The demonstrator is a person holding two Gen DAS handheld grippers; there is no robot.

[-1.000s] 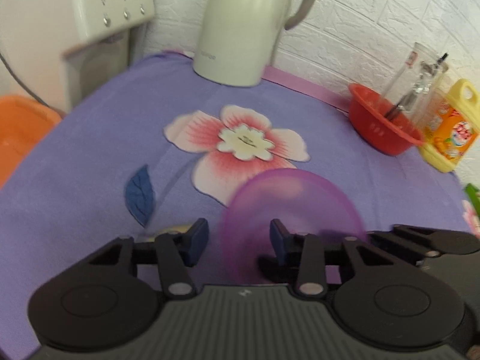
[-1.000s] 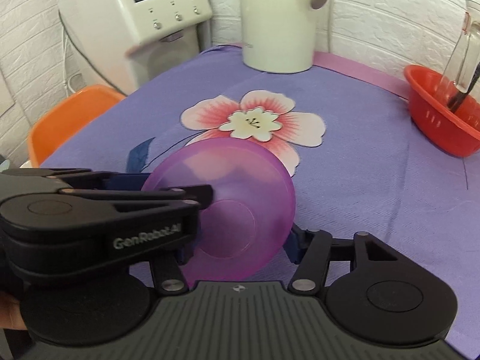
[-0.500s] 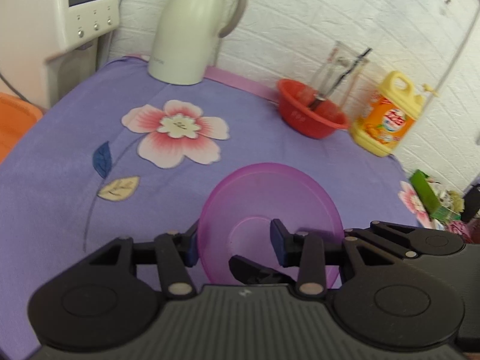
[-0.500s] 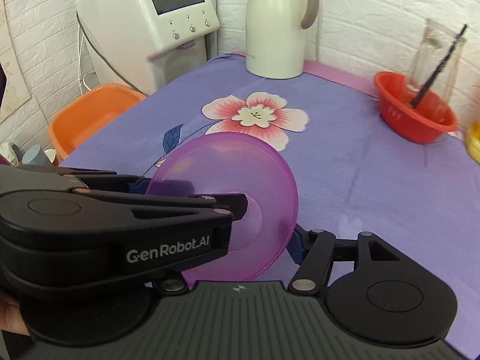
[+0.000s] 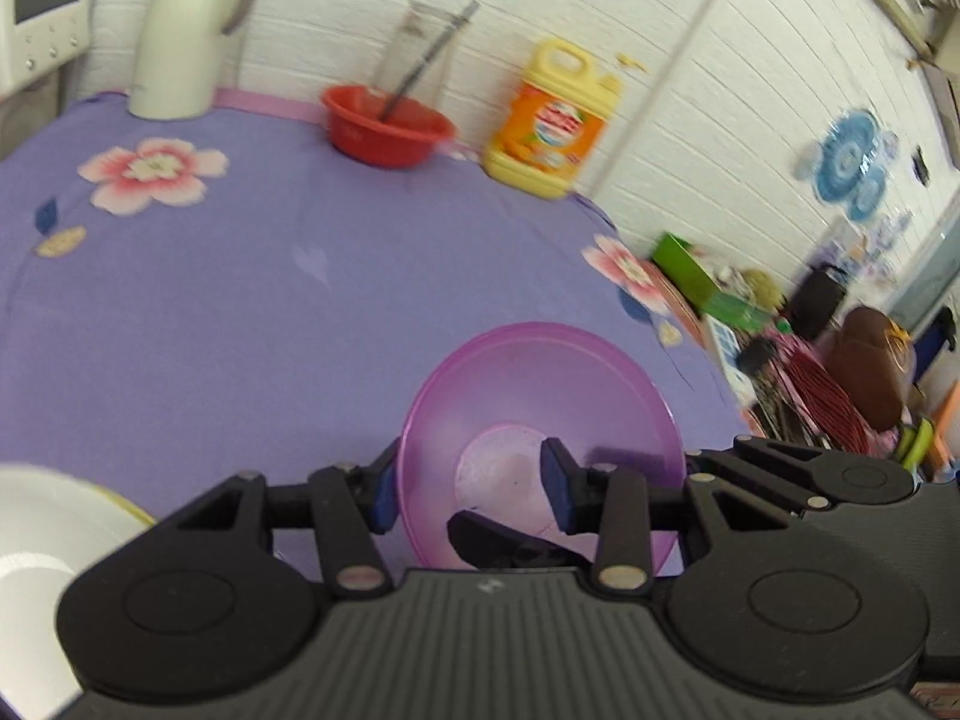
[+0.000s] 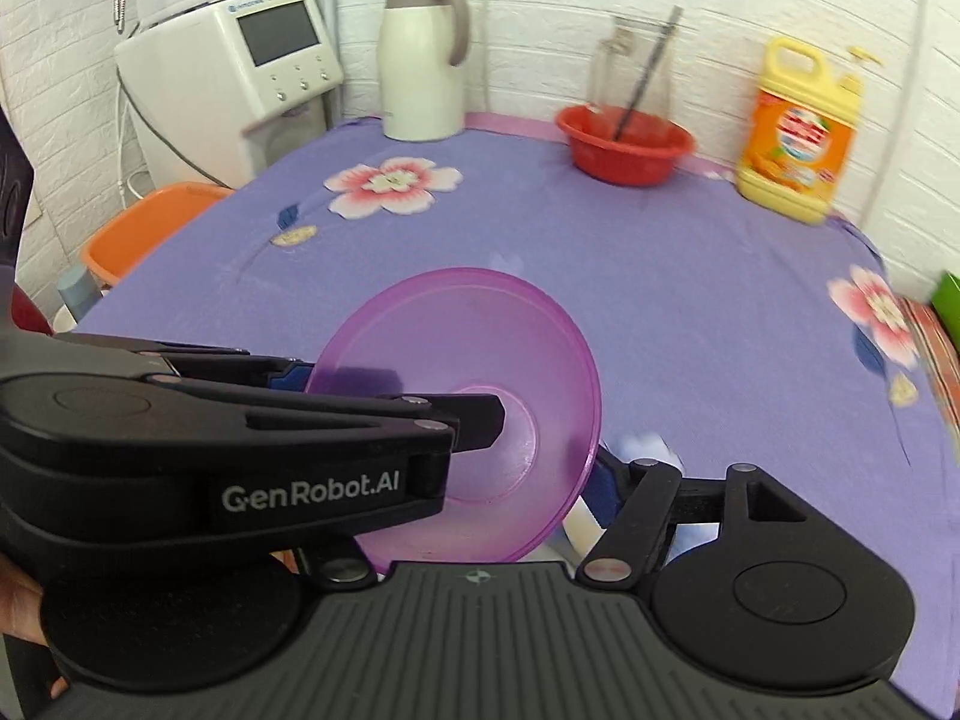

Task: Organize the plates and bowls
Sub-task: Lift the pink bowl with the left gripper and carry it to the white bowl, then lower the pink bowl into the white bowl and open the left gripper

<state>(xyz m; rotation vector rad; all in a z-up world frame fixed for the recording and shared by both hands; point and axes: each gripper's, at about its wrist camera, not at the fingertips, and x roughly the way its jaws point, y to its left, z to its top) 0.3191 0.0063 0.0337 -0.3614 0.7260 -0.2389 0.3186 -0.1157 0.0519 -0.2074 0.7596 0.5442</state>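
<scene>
A translucent purple bowl (image 5: 540, 414) is held above the purple flowered tablecloth (image 5: 240, 300) by both grippers. My left gripper (image 5: 468, 489) straddles its near-left rim, one blue pad outside and one inside. In the right wrist view the purple bowl (image 6: 480, 372) stands tilted on edge, with the left gripper's black body (image 6: 240, 438) reaching into it from the left. My right gripper (image 6: 486, 534) holds the bowl's lower rim; its left finger is hidden. A white dish (image 5: 42, 546) shows at the lower left of the left wrist view.
A red bowl (image 6: 624, 144) holding a glass jar with a stick, a yellow detergent jug (image 6: 798, 132) and a white thermos (image 6: 423, 60) line the table's back. A white appliance (image 6: 240, 78) and an orange basin (image 6: 150, 228) stand to the left. Clutter (image 5: 810, 372) lies past the table's right edge.
Both grippers have lifted the purple bowl and swung back and to the right. The jug and right table edge came into view. The white dish appeared at the lower left.
</scene>
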